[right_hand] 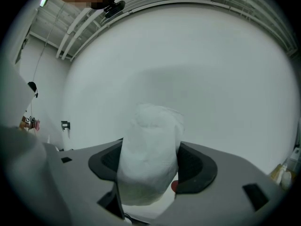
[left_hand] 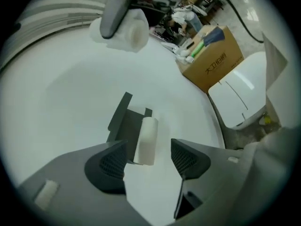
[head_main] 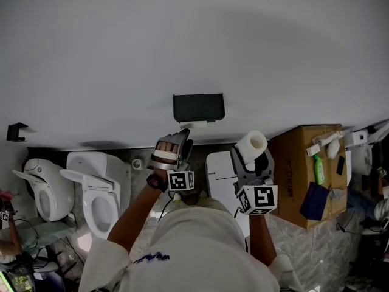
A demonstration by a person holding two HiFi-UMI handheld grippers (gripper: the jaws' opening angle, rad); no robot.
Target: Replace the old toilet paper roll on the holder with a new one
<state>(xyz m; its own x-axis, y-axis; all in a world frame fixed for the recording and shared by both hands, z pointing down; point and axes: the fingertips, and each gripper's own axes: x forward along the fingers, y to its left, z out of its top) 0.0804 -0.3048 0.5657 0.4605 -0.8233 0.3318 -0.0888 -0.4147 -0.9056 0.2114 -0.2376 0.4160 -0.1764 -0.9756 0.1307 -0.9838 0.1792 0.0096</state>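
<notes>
White painted wall [head_main: 182,41] fills most of the head view, bare and wide on both sides of the black box-shaped paper holder [head_main: 199,107] fixed to it. At the holder's lower edge sits the thin, nearly spent white paper roll [head_main: 193,125]. The left gripper [head_main: 176,143] reaches up from below, its tips just under the holder's left corner. In the left gripper view its jaws stand apart, released, and the spent roll [left_hand: 146,141] shows in the gap between them with the dark holder [left_hand: 123,122] behind it — whether either pad touches the roll I cannot tell.

The right gripper [head_main: 252,156] is held to the right of the holder and apart from it, clenched on the full white toilet paper roll [head_main: 251,143]. In the right gripper view that full roll [right_hand: 150,159] stands upright between the two dark pads, pinched at its sides, its top rising above the jaws against plain wall.

Open room lies upward and sideways along the wall; the floor edge is crowded. Two white toilet bowls [head_main: 96,193] stand at the left, a white closed toilet lid [head_main: 220,175] lies under the grippers, and a brown cardboard box [head_main: 301,172] stands just beside the right gripper. A small black bracket [head_main: 16,131] sticks out from the wall at the far left.
</notes>
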